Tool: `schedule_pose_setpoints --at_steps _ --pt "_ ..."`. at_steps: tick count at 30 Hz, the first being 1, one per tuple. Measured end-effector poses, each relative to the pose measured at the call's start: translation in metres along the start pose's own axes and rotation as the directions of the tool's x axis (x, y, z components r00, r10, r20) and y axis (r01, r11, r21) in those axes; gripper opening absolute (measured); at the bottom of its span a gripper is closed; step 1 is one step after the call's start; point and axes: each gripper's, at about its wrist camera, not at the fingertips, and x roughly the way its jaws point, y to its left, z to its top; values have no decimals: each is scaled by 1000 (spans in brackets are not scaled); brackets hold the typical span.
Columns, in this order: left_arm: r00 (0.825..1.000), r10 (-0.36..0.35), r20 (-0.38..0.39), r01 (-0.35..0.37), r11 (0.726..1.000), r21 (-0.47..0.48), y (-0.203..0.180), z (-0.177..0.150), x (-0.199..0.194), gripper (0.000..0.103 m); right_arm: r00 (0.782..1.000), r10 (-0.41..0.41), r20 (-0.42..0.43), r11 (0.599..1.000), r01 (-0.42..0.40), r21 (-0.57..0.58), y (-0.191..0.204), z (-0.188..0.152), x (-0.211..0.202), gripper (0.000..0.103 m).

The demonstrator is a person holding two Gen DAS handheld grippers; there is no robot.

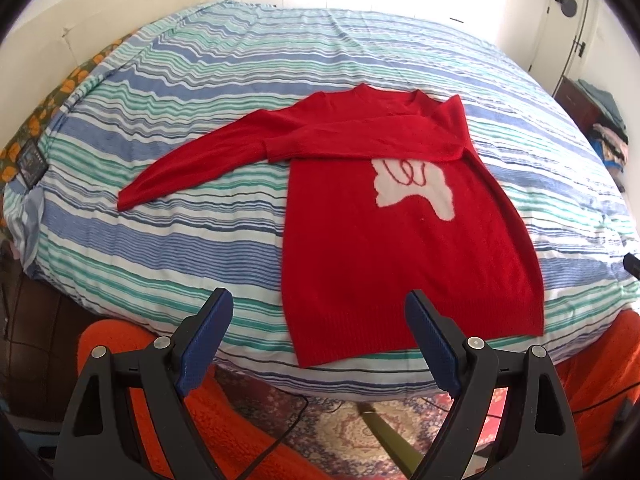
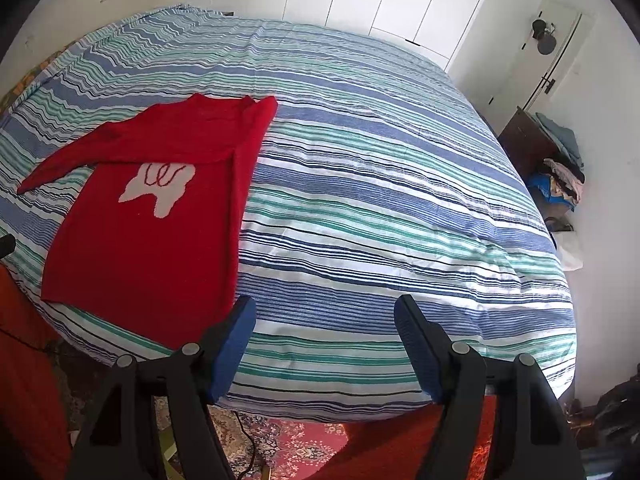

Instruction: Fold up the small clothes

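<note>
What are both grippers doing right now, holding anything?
Left gripper: open, empty, above the red sweater's hem.
Right gripper: open, empty, over the striped bedcover.

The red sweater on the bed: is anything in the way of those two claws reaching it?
Nothing visible. The red sweater lies alone on the striped bedspread, and the left gripper and right gripper are open and empty.

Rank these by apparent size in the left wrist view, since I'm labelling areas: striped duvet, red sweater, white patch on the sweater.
1. striped duvet, filling most of the frame
2. red sweater
3. white patch on its chest

The gaps are wide enough that nearness to the camera does not affect the order.
</note>
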Motion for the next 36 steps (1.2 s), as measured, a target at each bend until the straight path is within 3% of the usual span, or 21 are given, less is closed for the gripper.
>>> schedule_pose_setpoints --at_steps 7,11,13,16,19,23,28,32,33,34,35,36 --pt "1000 4 -29 -5 1000 -25 7 -5 14 89 1000 7 -7 999 -7 -38 14 12 6 71" --pt "999 8 -45 -11 998 -66 19 -8 25 89 994 104 28 985 -99 -139 58 39 8 71" --pt "999 11 -48 -16 996 -90 28 -9 28 89 981 188 52 961 -173 -214 95 62 7 71" --pt "998 9 -62 -17 991 -131 43 -14 35 89 927 374 23 899 -356 -255 153 98 21 71" --pt "996 0 -86 -14 987 -163 56 -19 45 89 904 427 -31 868 -419 -267 218 133 61 70" --pt "994 -7 -113 -15 981 -194 68 -25 57 89 883 454 -121 840 -470 -273 301 159 118 58" --pt "990 -29 -135 -2 973 -229 79 -30 67 89 920 374 -115 805 -383 -453 393 166 164 58" --pt "988 -53 -146 13 965 -260 87 -31 73 89 957 289 -39 767 -255 -589 430 163 189 57" --pt "987 -56 -148 15 964 -266 88 -31 74 89 956 292 -30 756 -250 -605 433 164 193 55" --pt "987 -56 -151 13 963 -271 89 -31 75 89 955 296 -32 752 -254 -608 432 166 196 41" --pt "987 -55 -152 12 962 -274 90 -31 75 89 955 295 -27 764 -253 -594 425 172 198 11" --pt "987 -54 -150 10 960 -278 90 -31 75 89 945 326 -16 787 -280 -550 413 180 194 5"
